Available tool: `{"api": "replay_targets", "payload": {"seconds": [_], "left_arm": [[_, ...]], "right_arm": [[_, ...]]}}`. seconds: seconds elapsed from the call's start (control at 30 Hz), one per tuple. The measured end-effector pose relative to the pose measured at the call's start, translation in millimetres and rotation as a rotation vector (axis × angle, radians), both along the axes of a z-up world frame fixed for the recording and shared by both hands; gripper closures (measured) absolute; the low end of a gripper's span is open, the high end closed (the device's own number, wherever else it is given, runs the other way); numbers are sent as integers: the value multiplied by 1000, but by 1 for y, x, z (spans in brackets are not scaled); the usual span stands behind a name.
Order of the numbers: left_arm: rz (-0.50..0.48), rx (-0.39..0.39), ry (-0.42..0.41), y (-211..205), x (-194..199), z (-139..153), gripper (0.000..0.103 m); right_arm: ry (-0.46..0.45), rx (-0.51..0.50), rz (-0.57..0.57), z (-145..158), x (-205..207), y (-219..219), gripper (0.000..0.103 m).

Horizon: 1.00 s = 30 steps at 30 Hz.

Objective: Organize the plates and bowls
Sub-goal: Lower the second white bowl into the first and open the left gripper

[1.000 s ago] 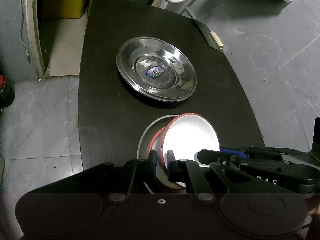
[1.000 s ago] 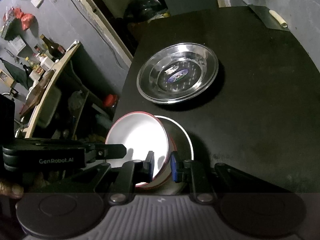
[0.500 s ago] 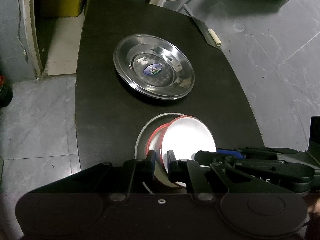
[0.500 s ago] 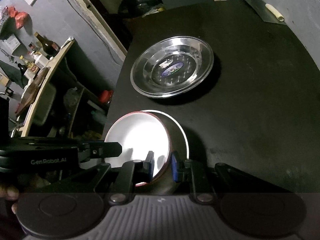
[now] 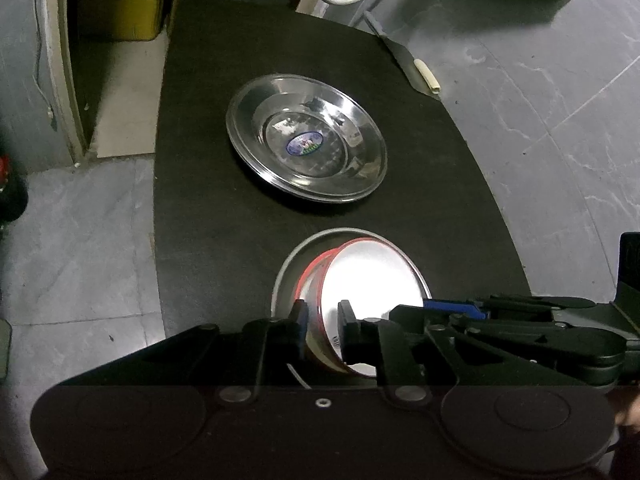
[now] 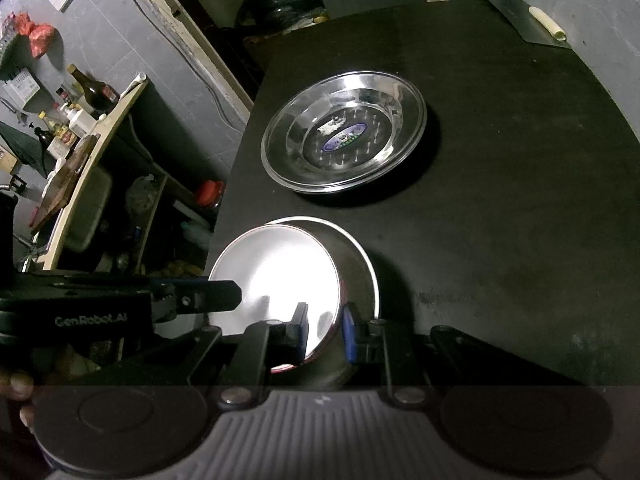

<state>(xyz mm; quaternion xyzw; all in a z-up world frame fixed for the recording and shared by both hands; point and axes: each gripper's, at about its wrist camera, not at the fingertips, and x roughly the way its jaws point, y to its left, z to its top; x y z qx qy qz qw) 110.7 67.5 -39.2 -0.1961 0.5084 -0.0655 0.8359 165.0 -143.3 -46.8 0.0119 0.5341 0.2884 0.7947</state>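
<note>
At the near edge of the black table [image 5: 208,216], toward six o'clock in both wrist views: one red-rimmed bowl [image 5: 372,276], white inside, tilted and nested in a grey metal bowl [image 5: 286,276] that sits on the tabletop. Left gripper [image 5: 322,330]: jaws straddle the red-rimmed bowl's rim at the bowl's seven o'clock, and they are opening; a sliver of gap shows at the pads, so the hold reads as being let go, presumably because the bowl is now carried by the bowl beneath. Right gripper [image 6: 325,334]: jaws nearly closed, one finger inside the red-rimmed bowl and one outside the grey bowl's wall, clamping the two walls together at the bowls' five o'clock, apparently to steady the pair while the other side lets go. Each gripper enters the other's view from the side, at four o'clock in the left view and at nine o'clock in the right. Steel plate [image 5: 306,138]: one, wide and shallow, blue oval label at centre, lying flat toward twelve o'clock of the bowls, well apart from them and untouched. Cleaver [image 5: 404,66] with pale handle: at the table's far edge, about one o'clock, clear of the work. Judgement: the nesting of bowls is nearly settled, with the inner bowl not yet level.
</note>
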Motion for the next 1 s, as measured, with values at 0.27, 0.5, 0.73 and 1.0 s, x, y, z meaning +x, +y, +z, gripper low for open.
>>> {"api": "replay_targets", "payload": {"seconds": [0.27, 0.5, 0.73, 1.0], "left_arm": [[0, -4, -5, 3, -3, 2, 84], [1, -1, -12, 2, -3, 4, 83], [12, -7, -34, 5, -1, 11, 75], [22, 3, -30, 5, 1, 11, 70]], "right_arm": [[-6, -3, 1, 0, -2, 1, 82], [-6, 2, 3, 0, -3, 1, 78], [-26, 17, 0, 4, -5, -3, 72], [-40, 41, 9, 7, -4, -4, 67]]}}
